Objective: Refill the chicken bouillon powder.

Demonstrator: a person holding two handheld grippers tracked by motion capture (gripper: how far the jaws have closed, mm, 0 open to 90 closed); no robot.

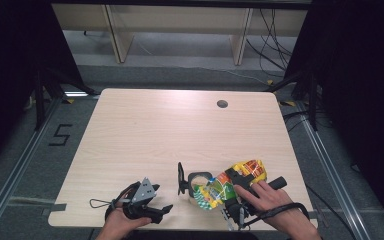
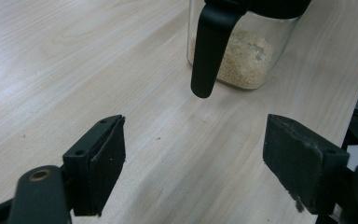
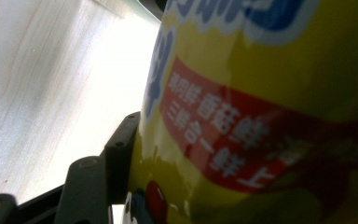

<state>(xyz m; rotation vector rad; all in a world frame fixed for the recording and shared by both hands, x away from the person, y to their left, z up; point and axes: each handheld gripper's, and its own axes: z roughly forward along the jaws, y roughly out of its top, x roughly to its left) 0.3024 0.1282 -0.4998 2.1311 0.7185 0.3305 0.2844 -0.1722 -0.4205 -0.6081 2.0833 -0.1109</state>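
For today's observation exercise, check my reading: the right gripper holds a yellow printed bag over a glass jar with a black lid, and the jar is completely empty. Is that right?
Not quite. The glass jar is not empty: the left gripper view shows pale granules lying in its bottom. The rest stands: the right gripper holds the yellow printed bag over the jar, whose black lid is swung open.

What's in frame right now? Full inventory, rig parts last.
Clear glass jar with black lid and handle: 1, tan granules inside, near table edge, centre.
Yellow printed plastic pouch: 1, tilted over the jar, clamped in right gripper.
Light wooden table: 1, round cable hole at far right.
Left gripper: 1, black, open, pointing at the jar.
Right gripper: 1, black, shut on the pouch.
Hands: 2, at the bottom edge.
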